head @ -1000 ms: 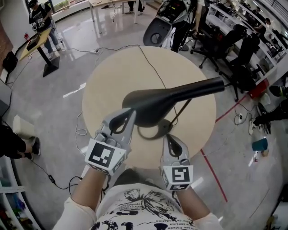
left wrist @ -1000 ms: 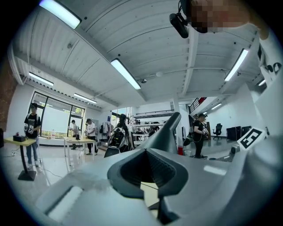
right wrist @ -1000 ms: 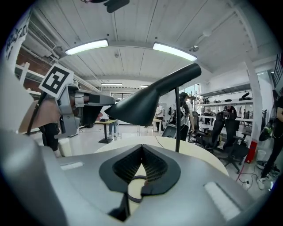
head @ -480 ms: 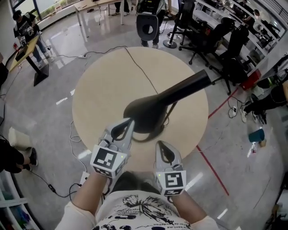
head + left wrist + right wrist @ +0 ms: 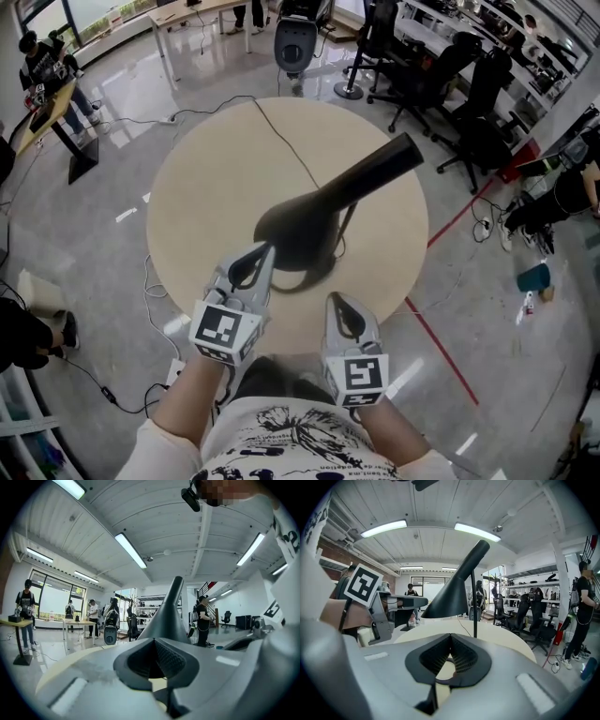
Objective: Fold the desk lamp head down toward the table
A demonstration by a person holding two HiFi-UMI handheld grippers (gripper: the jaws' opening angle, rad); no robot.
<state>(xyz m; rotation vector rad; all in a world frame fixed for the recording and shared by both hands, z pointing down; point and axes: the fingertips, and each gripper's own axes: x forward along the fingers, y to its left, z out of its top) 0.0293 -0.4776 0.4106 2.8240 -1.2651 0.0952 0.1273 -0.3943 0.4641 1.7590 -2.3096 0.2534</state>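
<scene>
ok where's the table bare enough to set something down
Bare: left half of the table, from cable to left rim, and the far wedge between cable and lamp head. Crowded: the near edge, by lamp base, left tool, right tool.

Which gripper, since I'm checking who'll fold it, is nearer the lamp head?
Left. The left gripper reaches the wide end of the lamp head, perhaps touching; the right gripper hangs back nearer the person, short of it.
</scene>
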